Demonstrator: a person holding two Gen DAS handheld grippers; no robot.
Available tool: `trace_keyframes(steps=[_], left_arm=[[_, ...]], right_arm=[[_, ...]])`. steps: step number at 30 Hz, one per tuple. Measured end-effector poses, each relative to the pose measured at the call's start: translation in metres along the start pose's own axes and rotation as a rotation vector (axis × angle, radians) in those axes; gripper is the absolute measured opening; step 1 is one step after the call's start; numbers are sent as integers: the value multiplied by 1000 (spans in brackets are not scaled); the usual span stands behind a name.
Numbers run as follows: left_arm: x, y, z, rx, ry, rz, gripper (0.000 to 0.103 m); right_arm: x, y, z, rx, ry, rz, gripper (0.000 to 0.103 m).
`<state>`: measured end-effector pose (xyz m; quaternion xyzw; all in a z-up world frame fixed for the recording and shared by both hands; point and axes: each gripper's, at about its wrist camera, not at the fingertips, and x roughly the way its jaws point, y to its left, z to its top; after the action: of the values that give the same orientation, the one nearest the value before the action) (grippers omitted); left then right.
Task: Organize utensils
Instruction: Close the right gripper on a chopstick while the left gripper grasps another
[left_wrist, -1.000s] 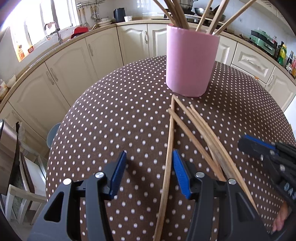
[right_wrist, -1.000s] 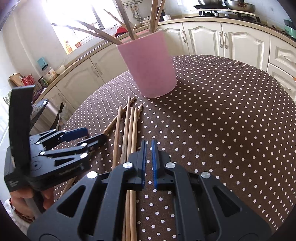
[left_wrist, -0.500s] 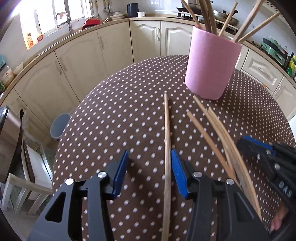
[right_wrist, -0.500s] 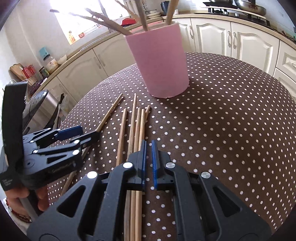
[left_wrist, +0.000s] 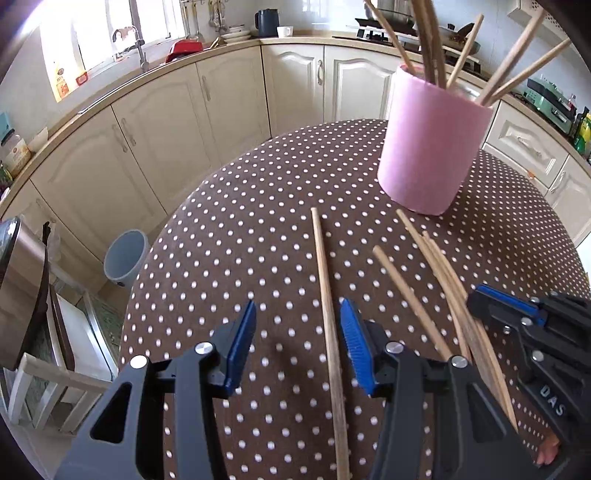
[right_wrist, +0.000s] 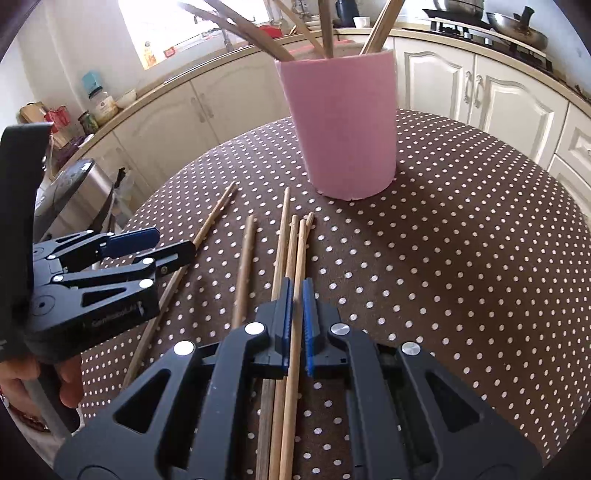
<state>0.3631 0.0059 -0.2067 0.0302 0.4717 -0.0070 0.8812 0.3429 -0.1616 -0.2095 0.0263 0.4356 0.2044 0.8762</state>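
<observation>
A pink cup (left_wrist: 432, 147) (right_wrist: 343, 122) holding several wooden chopsticks stands on the brown dotted tablecloth (left_wrist: 240, 229). One loose chopstick (left_wrist: 323, 266) (right_wrist: 218, 210) lies between the jaws of my left gripper (left_wrist: 297, 321) (right_wrist: 166, 242), close to the right pad. That gripper is open and does not press on it. A bunch of loose chopsticks (left_wrist: 436, 266) (right_wrist: 291, 240) lies to the right of it. My right gripper (right_wrist: 296, 295) (left_wrist: 491, 306) hovers over that bunch, shut, with one stick showing through the thin slit between its jaws.
The round table's edge (left_wrist: 147, 258) drops off to the left. Beyond it are a grey bin (left_wrist: 125, 254) on the floor, a steel cooker (left_wrist: 18, 288) and cream cabinets (left_wrist: 229, 96). A hand (right_wrist: 55, 380) holds the left gripper's handle.
The single chopstick's far end has swung left, away from the cup and the bunch. My left jaws have narrowed slightly. My right gripper, still shut, has slid across over the bunch.
</observation>
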Motion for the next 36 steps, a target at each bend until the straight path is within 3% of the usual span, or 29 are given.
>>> trace_keyframes(steps=[10, 15, 18, 20, 24, 28, 30, 32, 36], left_arm=[[23, 1, 28, -9, 31, 4, 48], [25, 0, 33, 6, 28, -6, 39], [24, 1, 30, 4, 22, -10, 33], [22, 4, 27, -6, 21, -9, 30], [20, 5, 25, -6, 20, -4, 29], [21, 5, 24, -2, 27, -4, 22], [21, 4, 25, 0, 28, -5, 11], [20, 3, 25, 3, 29, -5, 8], [15, 2, 23, -3, 23, -22, 6]], right_arm=[[20, 4, 19, -28, 84, -57, 7], [26, 14, 28, -60, 95, -102, 8], [23, 14, 27, -73, 70, -126, 17], [21, 12, 26, -58, 59, -109, 33], [18, 15, 24, -109, 51, -157, 37], [29, 9, 31, -91, 88, -159, 34], [33, 7, 34, -96, 102, -162, 28], [36, 8, 38, -101, 109, -159, 12], [34, 10, 39, -106, 112, -142, 6]])
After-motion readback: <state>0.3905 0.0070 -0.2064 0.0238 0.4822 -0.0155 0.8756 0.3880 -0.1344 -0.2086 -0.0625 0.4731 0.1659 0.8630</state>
